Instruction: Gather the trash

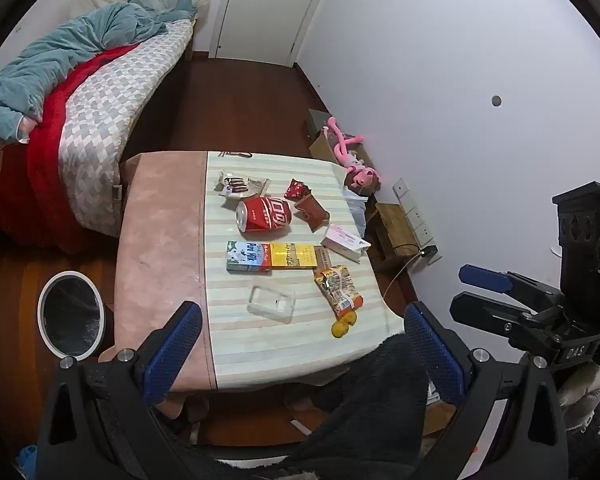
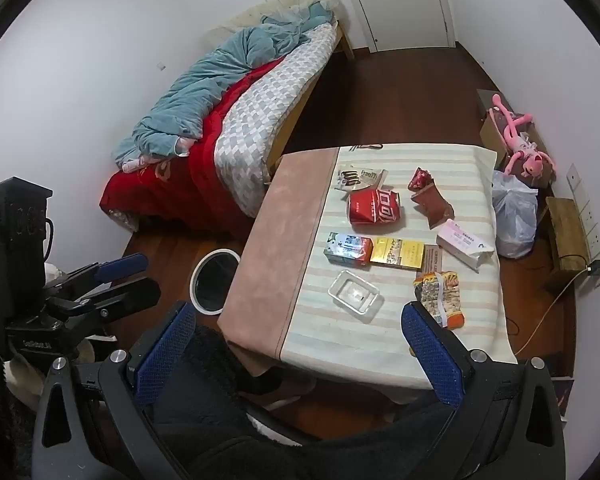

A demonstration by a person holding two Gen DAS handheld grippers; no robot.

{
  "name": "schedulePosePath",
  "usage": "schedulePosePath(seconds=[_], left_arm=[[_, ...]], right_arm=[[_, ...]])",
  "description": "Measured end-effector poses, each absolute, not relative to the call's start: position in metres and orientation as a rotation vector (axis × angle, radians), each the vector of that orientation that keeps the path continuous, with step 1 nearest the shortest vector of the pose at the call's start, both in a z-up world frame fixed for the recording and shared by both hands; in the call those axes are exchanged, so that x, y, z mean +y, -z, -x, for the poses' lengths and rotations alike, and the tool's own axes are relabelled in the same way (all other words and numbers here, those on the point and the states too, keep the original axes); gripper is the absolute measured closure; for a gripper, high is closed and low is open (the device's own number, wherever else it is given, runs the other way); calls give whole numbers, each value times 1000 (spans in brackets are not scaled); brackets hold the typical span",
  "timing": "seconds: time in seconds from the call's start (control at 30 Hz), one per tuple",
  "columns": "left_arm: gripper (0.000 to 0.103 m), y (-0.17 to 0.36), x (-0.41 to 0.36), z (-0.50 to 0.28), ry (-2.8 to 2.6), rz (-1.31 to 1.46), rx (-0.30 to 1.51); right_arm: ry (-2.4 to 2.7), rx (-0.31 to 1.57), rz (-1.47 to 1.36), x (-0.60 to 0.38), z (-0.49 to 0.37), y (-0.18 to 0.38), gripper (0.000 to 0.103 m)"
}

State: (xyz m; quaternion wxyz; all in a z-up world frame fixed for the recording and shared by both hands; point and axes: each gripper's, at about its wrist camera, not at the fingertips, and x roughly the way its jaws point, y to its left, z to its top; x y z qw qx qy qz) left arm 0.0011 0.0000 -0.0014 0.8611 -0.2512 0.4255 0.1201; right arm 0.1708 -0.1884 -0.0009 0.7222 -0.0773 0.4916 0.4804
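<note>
The table (image 1: pixel 160 216) filled the centre of both views, its striped cloth (image 1: pixel 260 340) strewn with trash. The bin (image 1: pixel 70 314) stood on the floor at eight o'clock of the table. Largest of the litter was the red can (image 1: pixel 265 214), lying on its side; at six o'clock of it lay a milk carton (image 1: pixel 248 257) touching a yellow box (image 1: pixel 293 255), then a clear tray (image 1: pixel 271 299). The left gripper (image 1: pixel 302 344) and right gripper (image 2: pixel 298 344) hung above the near edge, jaws wide apart, holding nothing. Judged risk: the can could roll when nudged, and the tray could slip from the pads.

white walls (image 1: pixel 440 60), wooden floor (image 1: pixel 240 108), bed (image 1: pixel 100 120)
</note>
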Motion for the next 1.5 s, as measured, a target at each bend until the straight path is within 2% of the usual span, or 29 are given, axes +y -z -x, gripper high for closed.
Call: schedulePosePath(seconds=[1.5], left_arm=[[0, -1, -8, -12, -220, 555, 861]], right_arm=[[-1101, 1092, 177, -177, -174, -6, 0]])
